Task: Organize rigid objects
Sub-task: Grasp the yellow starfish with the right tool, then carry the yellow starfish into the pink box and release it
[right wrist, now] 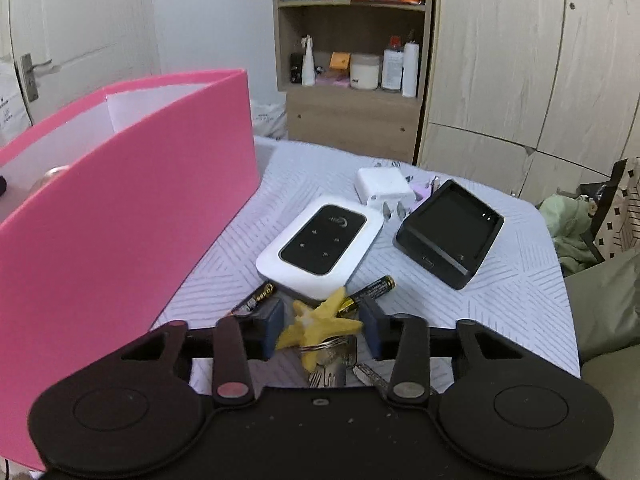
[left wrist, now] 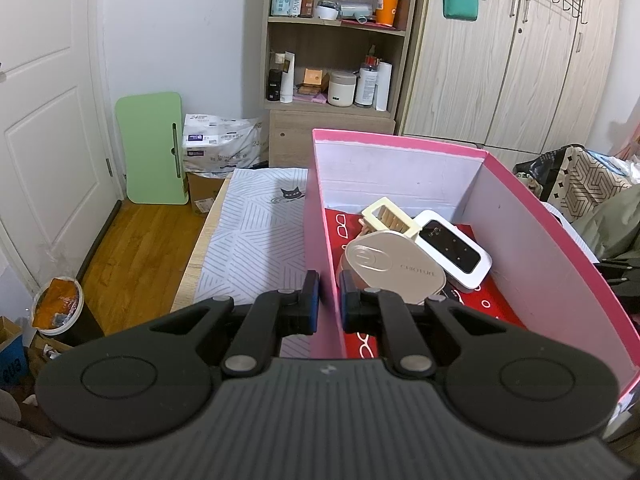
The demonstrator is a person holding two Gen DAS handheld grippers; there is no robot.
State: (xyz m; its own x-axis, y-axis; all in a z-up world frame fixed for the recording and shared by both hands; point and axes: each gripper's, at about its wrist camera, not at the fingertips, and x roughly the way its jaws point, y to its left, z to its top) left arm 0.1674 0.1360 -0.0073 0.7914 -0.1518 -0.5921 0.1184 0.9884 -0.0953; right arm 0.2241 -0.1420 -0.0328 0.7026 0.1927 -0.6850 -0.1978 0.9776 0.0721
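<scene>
Keys on a ring, tagged with a yellow starfish charm (right wrist: 320,326), lie low in the middle of the right wrist view, right between the parted pads of the right gripper (right wrist: 323,328), which do not seem to press on it. Its arms splay crosswise. The pink box (right wrist: 120,208) rises at left; the left gripper (left wrist: 329,300) is clamped on its wall.

Tall pink box wall (right wrist: 120,200) left of cluttered mat (right wrist: 520,280); open right side.
</scene>
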